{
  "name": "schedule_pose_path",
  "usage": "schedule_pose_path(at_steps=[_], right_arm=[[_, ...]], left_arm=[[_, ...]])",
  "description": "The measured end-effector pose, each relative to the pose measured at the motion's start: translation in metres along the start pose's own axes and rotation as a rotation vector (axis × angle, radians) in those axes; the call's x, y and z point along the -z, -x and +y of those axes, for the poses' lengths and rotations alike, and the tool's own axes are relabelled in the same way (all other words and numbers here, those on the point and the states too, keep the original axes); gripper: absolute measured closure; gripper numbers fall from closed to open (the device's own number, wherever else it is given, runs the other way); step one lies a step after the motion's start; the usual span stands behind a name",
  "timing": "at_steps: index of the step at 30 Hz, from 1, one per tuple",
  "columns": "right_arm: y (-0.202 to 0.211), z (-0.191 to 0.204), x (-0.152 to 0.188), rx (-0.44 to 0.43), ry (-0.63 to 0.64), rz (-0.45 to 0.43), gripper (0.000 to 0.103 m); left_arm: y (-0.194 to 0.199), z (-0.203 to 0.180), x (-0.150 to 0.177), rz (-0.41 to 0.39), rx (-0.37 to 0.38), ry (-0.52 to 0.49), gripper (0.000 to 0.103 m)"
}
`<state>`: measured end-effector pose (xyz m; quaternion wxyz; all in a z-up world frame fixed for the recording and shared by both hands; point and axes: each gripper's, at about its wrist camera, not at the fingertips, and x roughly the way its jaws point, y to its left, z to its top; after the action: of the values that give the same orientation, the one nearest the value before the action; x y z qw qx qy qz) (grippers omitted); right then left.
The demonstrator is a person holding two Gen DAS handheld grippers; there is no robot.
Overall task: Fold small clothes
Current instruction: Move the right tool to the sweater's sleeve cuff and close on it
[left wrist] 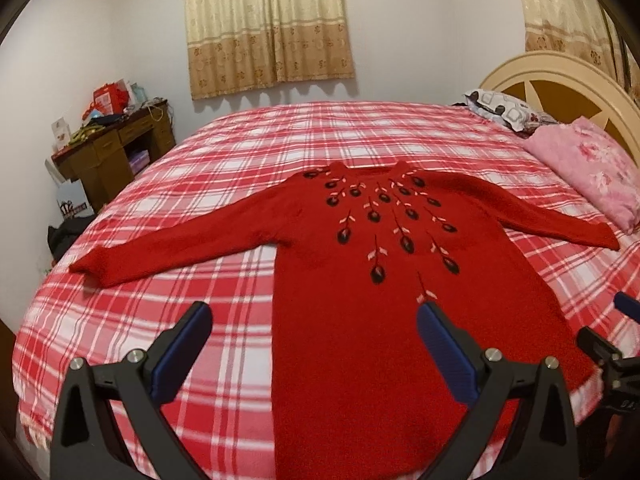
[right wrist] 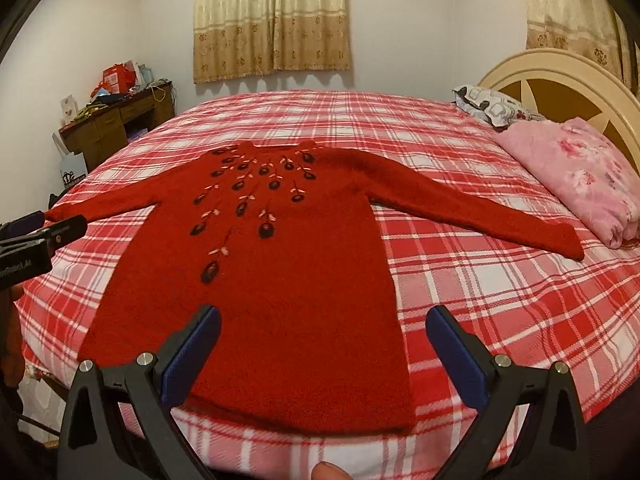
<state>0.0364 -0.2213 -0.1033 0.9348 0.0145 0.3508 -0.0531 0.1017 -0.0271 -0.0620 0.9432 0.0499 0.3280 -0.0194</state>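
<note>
Red knitted sweater [left wrist: 360, 280] spread face up on the plaid bed cover [left wrist: 200, 200], neckline toward 12 o'clock, hem toward 6 o'clock at the near edge of the bed, both sleeves thrown out toward 9 and 3 o'clock. Flat already, nothing folded yet.

Left tongs [left wrist: 314, 344] spread wide, holding nothing, poised above the hem with the sweater's left side edge running between the pads. Right tongs [right wrist: 323, 344] likewise agape and empty, above the hem's right portion, one pad over the knit and the other over bare plaid.

Judged first move: a sleeve fold. Best done by pinching the left sleeve [left wrist: 160, 248] near its cuff at 9 o'clock and the right sleeve [right wrist: 480, 212] near its cuff at 3 o'clock, then carrying each across the chest so it lies straight over the embroidered flowers [left wrist: 384, 216]. Worth taking only the sleeve layer, not the cover beneath. Loose knit likely to stretch and sag, so low, slow carries advisable. Pink folded blanket [right wrist: 580, 176] close by the right cuff; likely to be snagged on approach.
</note>
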Motion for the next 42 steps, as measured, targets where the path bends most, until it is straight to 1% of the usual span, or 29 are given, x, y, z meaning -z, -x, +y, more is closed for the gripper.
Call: schedule_pose_path(at_steps=[3,7,10,15,22,28,33,37,38,39,40,41,42], right_arm=[[-0.012,-0.012,-0.006,0.007,-0.005,-0.003,0.001],[-0.032,-0.039,-0.014,0.022,-0.036,0.007,0.001],[-0.05,-0.064,-0.02,0.058,-0.06,0.032,0.001],[-0.072,-0.109,-0.03,0.106,-0.11,0.064,0.001],[-0.092,-0.177,-0.039,0.194,-0.193,0.097,0.001],[-0.095,-0.236,-0.043,0.278,-0.259,0.101,0.001],[-0.087,-0.297,-0.048,0.347,-0.357,0.089,0.001],[-0.085,-0.337,-0.054,0.385,-0.411,0.094,0.002],[-0.086,-0.346,-0.055,0.389,-0.426,0.1,0.003],[-0.089,-0.356,-0.056,0.391,-0.444,0.109,0.006],[-0.093,-0.367,-0.056,0.396,-0.467,0.128,0.014],[-0.097,-0.373,-0.057,0.393,-0.481,0.147,0.019],[-0.104,-0.379,-0.057,0.375,-0.493,0.174,0.025]], left_arm=[[-0.021,-0.009,-0.004,0.018,-0.009,-0.027,0.0],[-0.046,-0.019,-0.009,0.051,-0.024,-0.062,0.0],[-0.065,-0.027,-0.015,0.079,-0.02,-0.07,0.0],[-0.085,-0.036,-0.022,0.12,-0.013,-0.078,0.0],[-0.108,-0.047,-0.033,0.137,-0.014,-0.094,0.0],[-0.137,-0.045,-0.044,0.15,-0.036,-0.073,0.0],[-0.153,-0.037,-0.043,0.183,-0.048,-0.043,0.0],[-0.158,-0.038,-0.04,0.197,-0.047,-0.039,0.0],[-0.16,-0.039,-0.04,0.199,-0.047,-0.04,0.0],[-0.161,-0.039,-0.04,0.202,-0.047,-0.042,0.0],[-0.162,-0.039,-0.04,0.204,-0.049,-0.044,0.0],[-0.163,-0.038,-0.041,0.204,-0.051,-0.043,0.0],[-0.164,-0.037,-0.041,0.204,-0.053,-0.04,0.0]])
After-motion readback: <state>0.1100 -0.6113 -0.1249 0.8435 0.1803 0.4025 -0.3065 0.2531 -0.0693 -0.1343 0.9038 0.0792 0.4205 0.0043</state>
